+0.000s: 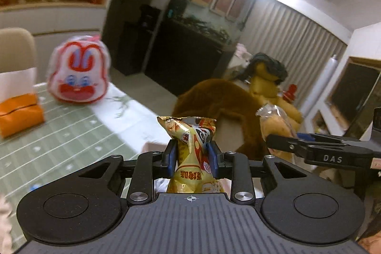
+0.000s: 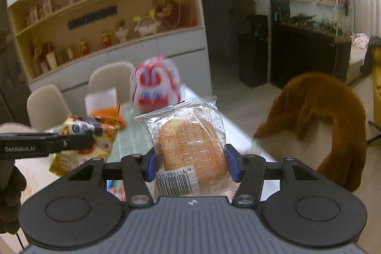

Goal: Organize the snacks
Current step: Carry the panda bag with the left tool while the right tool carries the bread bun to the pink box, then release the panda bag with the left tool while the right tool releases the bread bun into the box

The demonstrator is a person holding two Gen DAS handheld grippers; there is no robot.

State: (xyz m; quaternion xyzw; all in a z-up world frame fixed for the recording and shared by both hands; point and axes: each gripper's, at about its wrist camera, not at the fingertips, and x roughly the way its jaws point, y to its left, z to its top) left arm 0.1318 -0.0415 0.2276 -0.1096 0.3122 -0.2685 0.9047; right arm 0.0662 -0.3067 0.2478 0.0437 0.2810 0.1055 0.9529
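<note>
My left gripper (image 1: 192, 154) is shut on a gold snack packet (image 1: 190, 135) with red print, pinched between the blue pads and held up above the table. The same gold packet (image 2: 83, 146) and the left gripper (image 2: 91, 135) show at the left of the right wrist view. My right gripper (image 2: 191, 161) is shut on a clear-wrapped bread bun (image 2: 190, 142) with a barcode, also lifted. The bun (image 1: 276, 125) and the right gripper (image 1: 273, 142) appear at the right of the left wrist view. A red-and-white rabbit-face bag (image 1: 78, 70) stands on the table.
The table (image 1: 71, 135) has a green patterned cloth. An orange tissue box (image 1: 19, 111) with white tissue sits at its left. A chair draped with a brown furry coat (image 2: 321, 111) stands to the right. Beige chairs (image 2: 45, 104) and a display shelf (image 2: 107, 16) lie beyond.
</note>
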